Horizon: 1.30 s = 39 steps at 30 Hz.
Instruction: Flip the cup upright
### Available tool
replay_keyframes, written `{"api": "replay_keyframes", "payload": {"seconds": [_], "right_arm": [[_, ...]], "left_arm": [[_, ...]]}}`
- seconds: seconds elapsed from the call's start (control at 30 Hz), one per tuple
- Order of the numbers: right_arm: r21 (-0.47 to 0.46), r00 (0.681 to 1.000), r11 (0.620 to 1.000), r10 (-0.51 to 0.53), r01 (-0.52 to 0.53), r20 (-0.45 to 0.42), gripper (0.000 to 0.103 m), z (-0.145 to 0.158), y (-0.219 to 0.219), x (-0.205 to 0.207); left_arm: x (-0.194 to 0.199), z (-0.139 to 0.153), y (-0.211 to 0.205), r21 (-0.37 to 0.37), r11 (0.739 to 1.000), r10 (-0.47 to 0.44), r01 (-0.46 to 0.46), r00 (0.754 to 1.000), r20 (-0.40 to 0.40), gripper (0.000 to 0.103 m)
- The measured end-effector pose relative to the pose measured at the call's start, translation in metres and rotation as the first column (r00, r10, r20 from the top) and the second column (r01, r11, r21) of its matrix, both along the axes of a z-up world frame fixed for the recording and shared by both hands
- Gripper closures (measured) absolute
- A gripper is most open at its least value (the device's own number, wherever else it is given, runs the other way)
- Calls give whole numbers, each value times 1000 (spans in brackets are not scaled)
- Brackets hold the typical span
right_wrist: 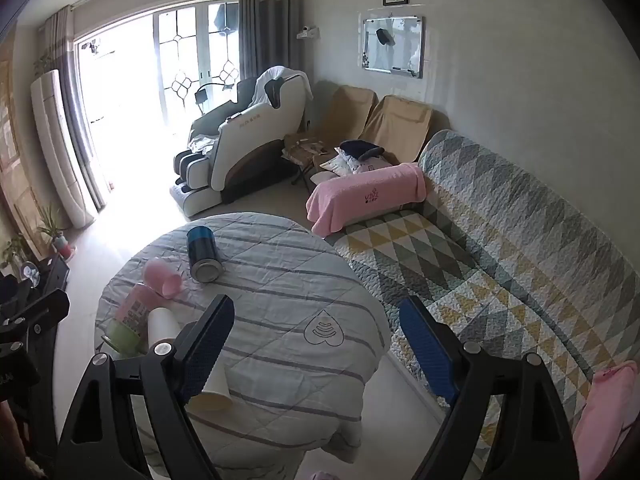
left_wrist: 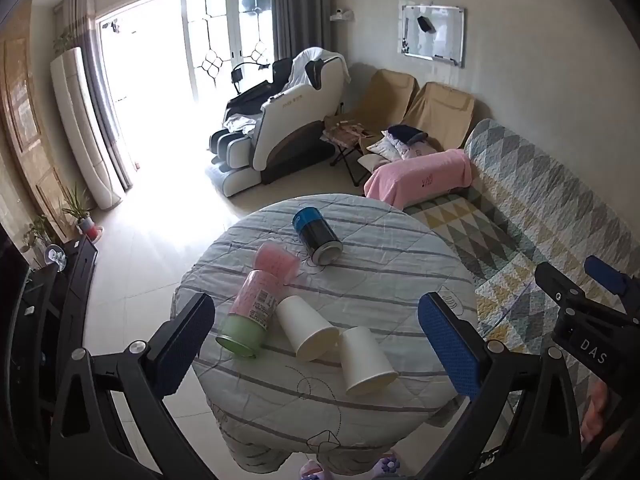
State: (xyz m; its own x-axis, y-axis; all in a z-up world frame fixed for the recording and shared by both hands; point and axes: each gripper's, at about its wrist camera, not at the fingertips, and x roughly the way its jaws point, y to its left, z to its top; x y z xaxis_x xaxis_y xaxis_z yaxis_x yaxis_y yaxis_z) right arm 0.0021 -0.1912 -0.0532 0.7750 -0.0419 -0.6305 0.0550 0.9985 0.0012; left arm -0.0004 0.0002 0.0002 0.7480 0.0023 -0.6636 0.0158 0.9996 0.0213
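Several cups lie on their sides on a round table with a striped cloth [left_wrist: 360, 280]. Two white paper cups [left_wrist: 306, 334] [left_wrist: 366, 362] lie near the front edge. A pink-and-green cup [left_wrist: 250, 314], a pink cup [left_wrist: 278, 262] and a black-and-blue can [left_wrist: 318, 238] lie behind them. My left gripper [left_wrist: 316, 344] is open, held above the white cups. My right gripper [right_wrist: 316, 348] is open above the table's right side; one white cup [right_wrist: 214, 390] lies partly hidden behind its left finger [right_wrist: 206, 350]. The right gripper also shows at the right edge of the left wrist view [left_wrist: 588, 312].
A sofa with a quilted triangle cover [right_wrist: 480, 280] runs along the right, close to the table. A pink blanket [right_wrist: 368, 196] lies on its end. A massage chair [right_wrist: 240, 144] stands by the bright window. A low dark cabinet [left_wrist: 60, 288] with plants is at the left.
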Motion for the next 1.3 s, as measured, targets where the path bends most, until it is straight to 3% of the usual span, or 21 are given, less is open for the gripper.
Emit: {"api": "replay_keyframes", "payload": {"seconds": [1.3], "right_arm": [[-21, 999, 1000, 13, -14, -45, 17, -6, 6, 4]], "left_arm": [[0, 4, -2, -2, 1000, 0, 0, 1000, 15, 0]]}}
